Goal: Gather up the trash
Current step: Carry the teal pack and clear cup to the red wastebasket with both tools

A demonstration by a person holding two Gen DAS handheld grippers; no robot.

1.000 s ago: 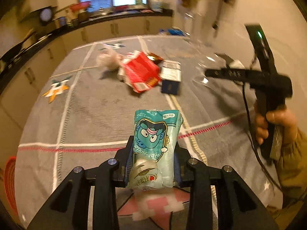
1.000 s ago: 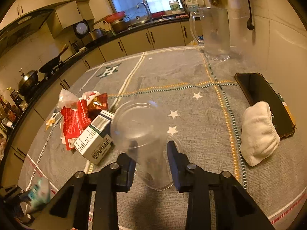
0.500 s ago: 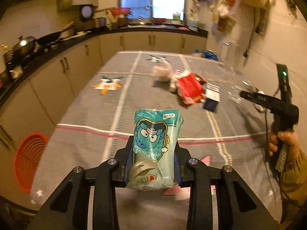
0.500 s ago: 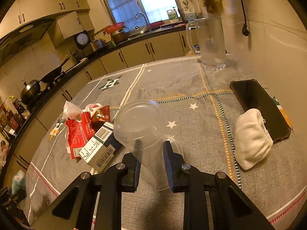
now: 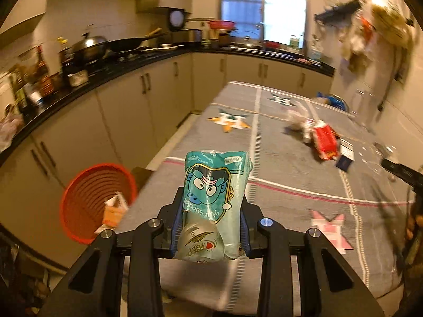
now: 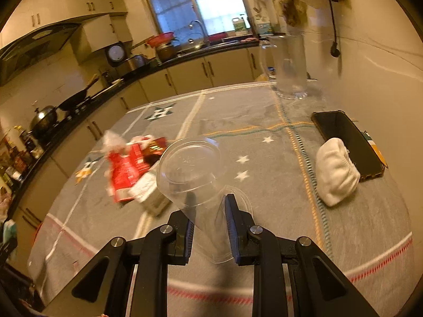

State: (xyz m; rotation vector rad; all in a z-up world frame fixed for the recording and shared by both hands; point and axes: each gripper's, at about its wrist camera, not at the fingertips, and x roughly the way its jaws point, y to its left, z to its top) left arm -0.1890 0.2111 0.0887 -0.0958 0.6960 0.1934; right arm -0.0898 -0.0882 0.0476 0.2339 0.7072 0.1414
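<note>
Left wrist view, room: table edge [image 5: 164, 155] runs beside the cabinets, a floor gap between; orange basket [image 5: 97, 200] stands below the edge
Left gripper [image 5: 210, 227]: jaws clamped on teal cartoon-printed packet [image 5: 215, 198], upright above the table edge
Right wrist view, room: bare cloth ahead; white towel [image 6: 335, 171] and black phone [image 6: 343, 137] lie near the wall
Right gripper [image 6: 208, 224]: jaws pinching clear plastic cup [image 6: 195, 177], tilted, mouth forward, above the table
</note>
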